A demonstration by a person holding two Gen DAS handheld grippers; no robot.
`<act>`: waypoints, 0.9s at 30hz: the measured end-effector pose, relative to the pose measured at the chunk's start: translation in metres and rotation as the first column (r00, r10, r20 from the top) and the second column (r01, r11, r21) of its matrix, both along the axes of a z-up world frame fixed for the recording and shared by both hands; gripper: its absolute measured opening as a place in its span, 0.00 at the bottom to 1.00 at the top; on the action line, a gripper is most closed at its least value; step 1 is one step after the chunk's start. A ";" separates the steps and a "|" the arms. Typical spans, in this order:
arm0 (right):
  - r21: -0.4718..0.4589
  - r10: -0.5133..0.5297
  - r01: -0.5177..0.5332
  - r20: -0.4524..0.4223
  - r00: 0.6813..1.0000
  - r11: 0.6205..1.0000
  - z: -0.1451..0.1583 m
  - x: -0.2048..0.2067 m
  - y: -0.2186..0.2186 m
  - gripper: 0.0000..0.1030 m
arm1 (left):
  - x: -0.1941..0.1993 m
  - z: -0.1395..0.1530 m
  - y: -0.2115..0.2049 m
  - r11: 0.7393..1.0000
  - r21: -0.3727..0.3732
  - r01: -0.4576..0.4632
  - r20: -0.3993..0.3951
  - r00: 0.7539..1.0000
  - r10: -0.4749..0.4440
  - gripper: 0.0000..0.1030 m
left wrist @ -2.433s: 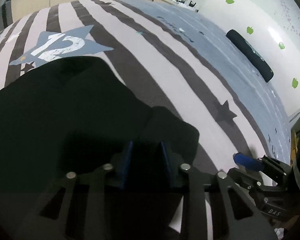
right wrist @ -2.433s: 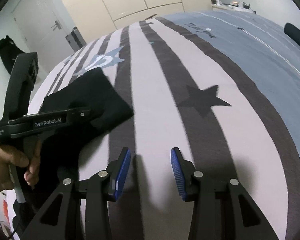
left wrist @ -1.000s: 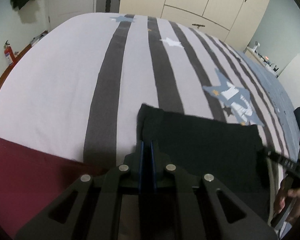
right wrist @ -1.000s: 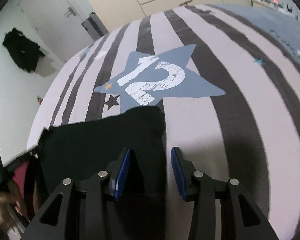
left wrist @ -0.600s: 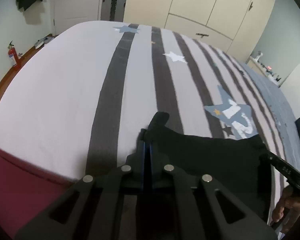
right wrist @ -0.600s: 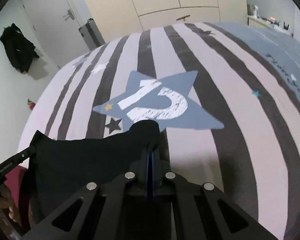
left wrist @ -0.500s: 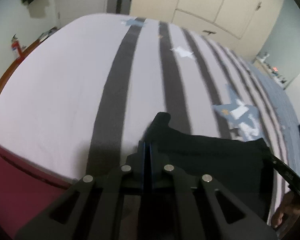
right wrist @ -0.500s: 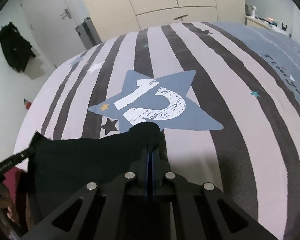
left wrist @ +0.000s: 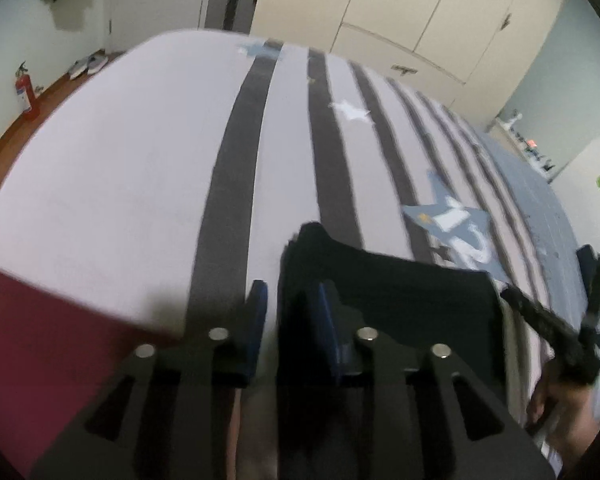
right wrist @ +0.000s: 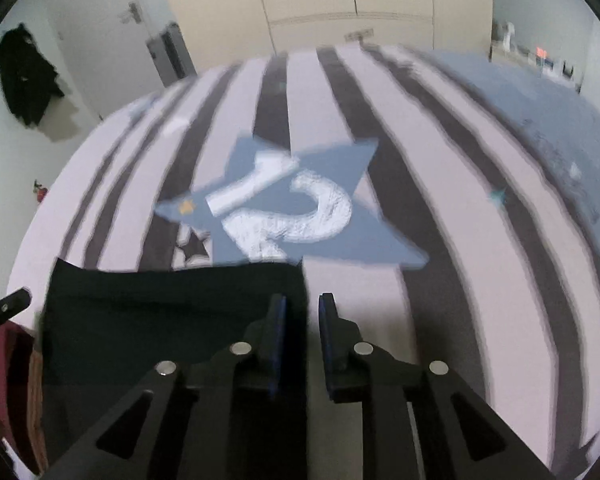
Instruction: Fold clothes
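A folded black garment (left wrist: 400,292) lies flat on the striped bed cover (left wrist: 140,168) near the bed's front edge, its far edge just below the blue star printed with "12" (right wrist: 292,208). The left claw (left wrist: 290,320) is released, its blue pads spread over the garment's left corner, one pad on the cloth and the other beside it over the cover. The right claw (right wrist: 302,336) is also released, its pads a little apart and straddling the garment's right edge (right wrist: 304,280), gripping nothing.
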State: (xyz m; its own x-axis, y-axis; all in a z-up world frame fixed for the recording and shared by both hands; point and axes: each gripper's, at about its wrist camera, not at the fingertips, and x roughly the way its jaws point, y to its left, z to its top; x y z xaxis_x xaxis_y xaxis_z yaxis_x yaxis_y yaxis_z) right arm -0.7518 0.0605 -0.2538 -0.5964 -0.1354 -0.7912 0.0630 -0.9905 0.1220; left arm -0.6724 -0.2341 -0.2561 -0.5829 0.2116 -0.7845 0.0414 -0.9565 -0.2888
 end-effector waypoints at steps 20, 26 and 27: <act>-0.153 0.153 -0.145 0.040 0.987 0.977 -0.008 0.216 -0.021 0.25 | 0.225 -0.035 0.032 0.984 0.173 0.048 0.053 0.997 -0.058 0.33; -0.189 0.140 -0.127 0.057 0.989 0.974 -0.017 0.224 -0.021 0.25 | 0.227 -0.028 -0.001 0.981 0.178 -0.073 0.044 0.997 0.066 0.33; -0.195 0.140 -0.126 0.056 0.989 0.973 -0.017 0.224 -0.021 0.25 | 0.225 -0.028 0.005 0.988 0.143 -0.051 0.045 0.998 0.045 0.31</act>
State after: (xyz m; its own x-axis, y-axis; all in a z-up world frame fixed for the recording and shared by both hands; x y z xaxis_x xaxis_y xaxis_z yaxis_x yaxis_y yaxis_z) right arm -0.5283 0.0400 -0.2711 -0.5078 -0.3615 -0.7820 0.1775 -0.9321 0.3157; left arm -0.4476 -0.2292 -0.2842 -0.5628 0.2970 -0.7714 0.1012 -0.9015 -0.4209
